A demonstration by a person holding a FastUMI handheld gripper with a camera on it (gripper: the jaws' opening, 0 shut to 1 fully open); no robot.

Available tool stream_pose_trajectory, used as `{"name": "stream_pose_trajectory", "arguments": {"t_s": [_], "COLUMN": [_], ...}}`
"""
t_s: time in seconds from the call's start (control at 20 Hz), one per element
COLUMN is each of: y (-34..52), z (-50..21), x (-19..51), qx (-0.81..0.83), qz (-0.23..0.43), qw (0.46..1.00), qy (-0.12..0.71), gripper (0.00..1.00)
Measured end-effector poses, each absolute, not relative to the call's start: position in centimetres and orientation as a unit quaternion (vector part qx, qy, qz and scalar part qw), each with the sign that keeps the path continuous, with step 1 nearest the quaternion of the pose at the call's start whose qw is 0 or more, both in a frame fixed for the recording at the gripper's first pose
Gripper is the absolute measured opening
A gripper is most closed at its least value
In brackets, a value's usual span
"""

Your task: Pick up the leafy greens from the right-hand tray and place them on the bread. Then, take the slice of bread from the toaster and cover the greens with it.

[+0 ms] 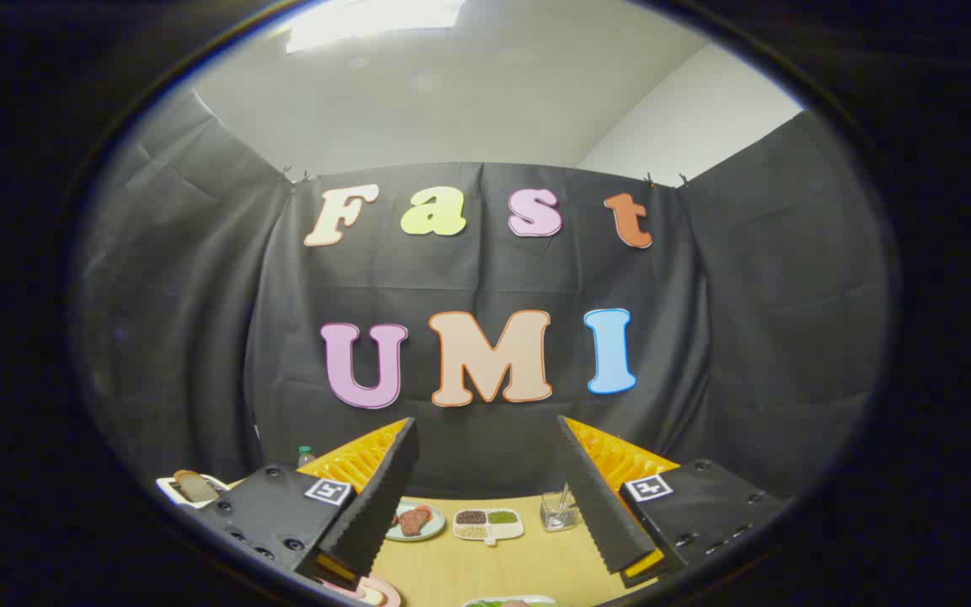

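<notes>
Along the bench's [452,573] far edge we see a round plate [431,529] with reddish meat pieces [412,520], a divided dish [490,524] of dark, green and pale grains beside it, then a clear glass [558,511]. A small green-capped bottle [306,456] stands near the far-left corner.

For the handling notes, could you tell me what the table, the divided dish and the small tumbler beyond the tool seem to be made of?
Table: probably wood or wood-look laminate, pale tan and matte.
Divided dish: likely glazed ceramic or plastic; white, smooth, rounded compartments.
Tumbler: clear glass or plastic; see-through walls.
The tool hangs open above them, holding nothing.
</notes>
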State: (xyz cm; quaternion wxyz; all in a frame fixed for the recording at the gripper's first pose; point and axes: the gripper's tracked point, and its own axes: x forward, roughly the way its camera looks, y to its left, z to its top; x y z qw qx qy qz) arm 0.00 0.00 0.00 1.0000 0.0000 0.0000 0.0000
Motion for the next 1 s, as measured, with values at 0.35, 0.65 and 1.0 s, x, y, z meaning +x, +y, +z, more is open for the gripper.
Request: {"name": "stream_pose_trajectory", "arguments": {"t_s": [0.35, 0.65, 1.0], "y": [-0.8, -1.7, -2.5], "z": [0.7, 0.2, -0.1], "x": [0.3, 0.7, 1.1], "qx": [-0.01, -0.01, -0.015], "qz": [0.002, 0.002, 0.006], "qw": [1.0, 1.0, 1.0], "qy": [-0.012, -0.006, -0.004], "gripper": [1.0, 1.0, 1.0]}}
